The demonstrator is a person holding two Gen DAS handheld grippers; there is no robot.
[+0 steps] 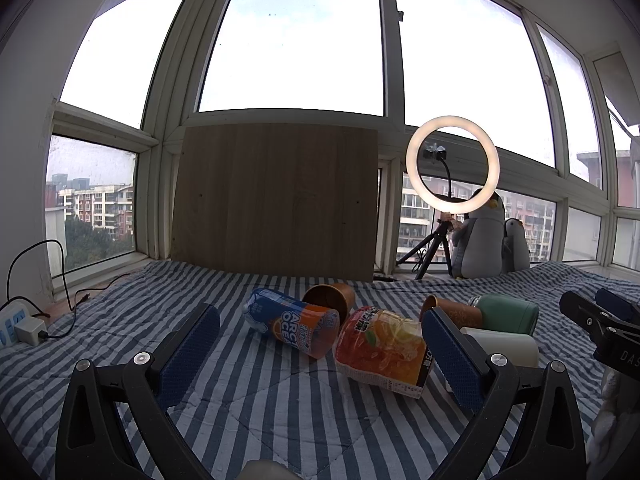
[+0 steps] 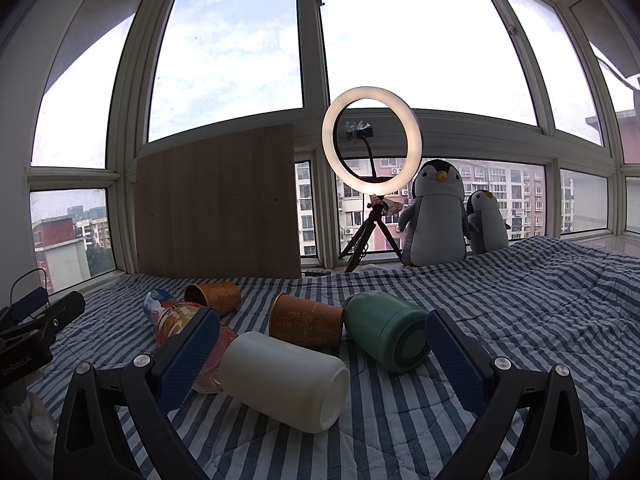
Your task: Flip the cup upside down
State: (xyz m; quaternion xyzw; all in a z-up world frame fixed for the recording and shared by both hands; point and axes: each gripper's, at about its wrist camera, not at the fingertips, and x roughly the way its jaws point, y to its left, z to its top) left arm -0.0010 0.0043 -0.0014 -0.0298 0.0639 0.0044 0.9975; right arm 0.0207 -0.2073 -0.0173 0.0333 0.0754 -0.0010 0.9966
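Several cups lie on their sides on the striped quilt. A white cup (image 2: 285, 380) lies nearest my right gripper (image 2: 322, 346), which is open and empty just in front of it. Behind it lie a brown patterned cup (image 2: 306, 320), a green cup (image 2: 390, 330) and a second brown cup (image 2: 214, 298). My left gripper (image 1: 320, 350) is open and empty before an orange printed cup (image 1: 382, 350) and a blue-orange cup (image 1: 292, 322). In the left wrist view the white cup (image 1: 506, 346), green cup (image 1: 510, 314) and brown cups (image 1: 330, 300) (image 1: 454, 312) also show.
A wooden board (image 1: 276, 200) leans on the window behind the quilt. A ring light on a tripod (image 2: 372, 140) and two plush penguins (image 2: 436, 216) stand at the back right. A power strip with charger (image 1: 20, 326) lies at the left. The right gripper (image 1: 600, 326) shows at the left view's right edge.
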